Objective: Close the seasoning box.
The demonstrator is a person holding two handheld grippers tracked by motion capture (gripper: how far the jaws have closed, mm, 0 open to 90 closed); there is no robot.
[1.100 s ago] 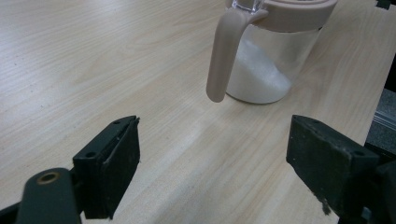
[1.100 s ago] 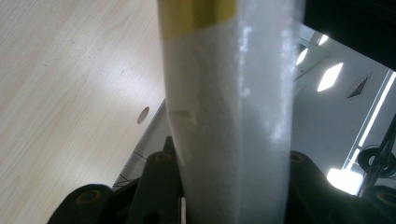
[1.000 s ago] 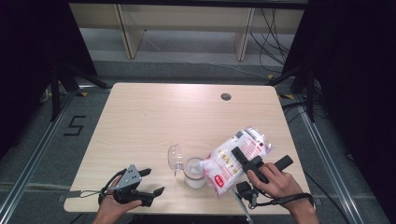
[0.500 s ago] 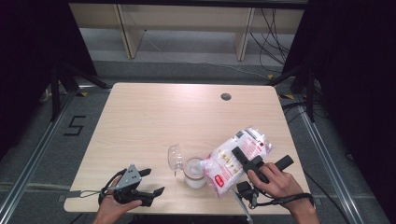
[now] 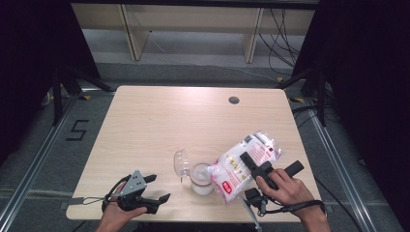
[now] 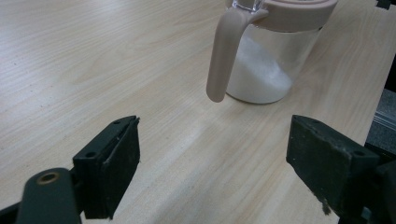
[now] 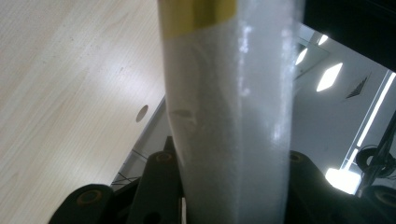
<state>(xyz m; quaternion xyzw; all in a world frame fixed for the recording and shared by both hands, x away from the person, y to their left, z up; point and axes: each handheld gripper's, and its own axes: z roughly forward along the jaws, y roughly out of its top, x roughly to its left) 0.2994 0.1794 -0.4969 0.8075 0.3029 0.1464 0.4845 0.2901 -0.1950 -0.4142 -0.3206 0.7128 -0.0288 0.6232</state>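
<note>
Pale wood-grain table [image 5: 159, 125] under a fixed overhead camera: near its front edge, a clear bag of white grains [image 5: 244, 164] with a red-and-white label is tipped mouth-down toward a small glass jar [image 5: 201, 178], its lower end just over the jar's rim. The right gripper [image 5: 251, 162] clamps the bag across its middle, the jaws closed against the plastic on both sides; in the right gripper view the bag [image 7: 229, 107] rises between the black jaws as a tall translucent column with a yellow band at the top. The jar stands upright, partly filled with the white grains, its clear hinged lid [image 5: 181, 163] flipped open to the left; from the left gripper view the jar [image 6: 268, 60] shows a beige collar and a beige spoon handle [image 6: 224, 56] hanging down its side. At the table's front left corner the left gripper [image 5: 153, 189] rests in the person's hand, well apart from the jar, jaws spread wide with nothing between them. A small dark hole [image 5: 234, 100] marks the far side of the tabletop, and pale shelving [image 5: 193, 24] stands behind.
</note>
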